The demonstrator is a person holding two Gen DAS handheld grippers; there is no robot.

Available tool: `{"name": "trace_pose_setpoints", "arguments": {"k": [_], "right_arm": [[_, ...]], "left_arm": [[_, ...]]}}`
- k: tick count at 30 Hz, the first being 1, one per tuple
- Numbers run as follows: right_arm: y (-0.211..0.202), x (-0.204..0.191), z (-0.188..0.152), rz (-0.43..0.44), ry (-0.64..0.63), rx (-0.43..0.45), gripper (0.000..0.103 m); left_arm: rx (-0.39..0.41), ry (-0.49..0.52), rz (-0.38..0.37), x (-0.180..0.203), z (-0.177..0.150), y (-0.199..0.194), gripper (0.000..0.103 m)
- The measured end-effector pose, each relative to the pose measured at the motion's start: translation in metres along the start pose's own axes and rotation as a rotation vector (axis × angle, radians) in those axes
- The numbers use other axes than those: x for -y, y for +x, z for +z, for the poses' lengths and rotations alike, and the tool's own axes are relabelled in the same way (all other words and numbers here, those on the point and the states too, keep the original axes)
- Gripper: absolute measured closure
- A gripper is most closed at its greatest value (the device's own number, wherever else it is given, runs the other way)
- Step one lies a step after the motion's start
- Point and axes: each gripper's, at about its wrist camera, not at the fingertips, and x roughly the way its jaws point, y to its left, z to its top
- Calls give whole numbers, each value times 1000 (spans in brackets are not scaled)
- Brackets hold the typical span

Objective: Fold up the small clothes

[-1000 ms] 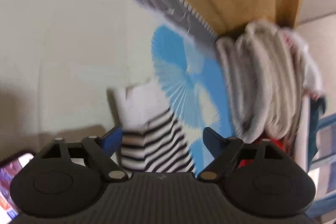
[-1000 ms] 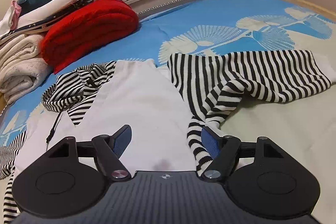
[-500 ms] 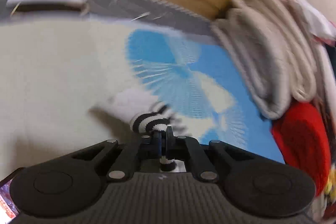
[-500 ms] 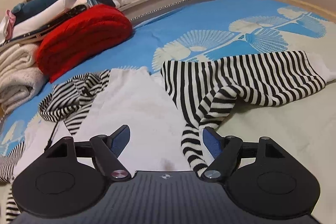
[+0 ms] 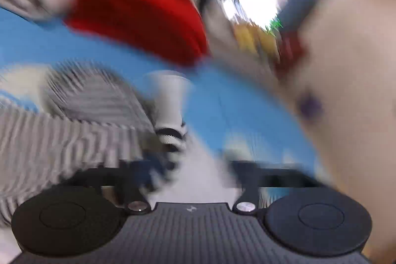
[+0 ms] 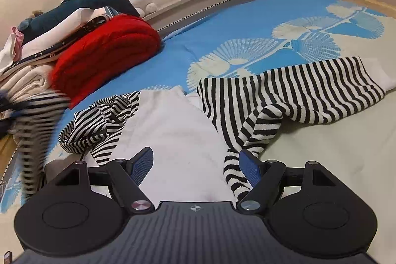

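Bed (image 6: 247,24) — striped garment (image 6: 284,93), red blanket (image 6: 106,51)

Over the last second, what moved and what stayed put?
The left tool, open a second ago, shut on the striped sleeve and is swinging it fast across the bed; its view is blurred. The right tool stays open over the white body panel. The red blanket is unchanged.

Your black-and-white striped top (image 6: 284,93) sprawls unfolded across mid-frame, white panel (image 6: 170,130) facing up, 1 sleeve (image 6: 331,88) stretched right, the other sleeve (image 5: 74,125) a lifted blur at left.
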Motion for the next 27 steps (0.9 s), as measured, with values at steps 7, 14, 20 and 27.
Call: {"name": "trace_pose_setpoints", "arguments": {"k": [7,14,20,27], "right_arm": [[-6,5,7,53,37,-1,25],[-3,5,2,64,90,-30,25],[8,0,-13,28,81,-78,25],[24,-12,-29,37,7,-156,25]], "left_arm": [[-124,132,132,-32,-72,-24,3],[-24,71,474,-141,-106,-116,1],[-105,-45,469,-189,-83,-109,1],[-270,-65,245,-224,-82,-94,90]]}}
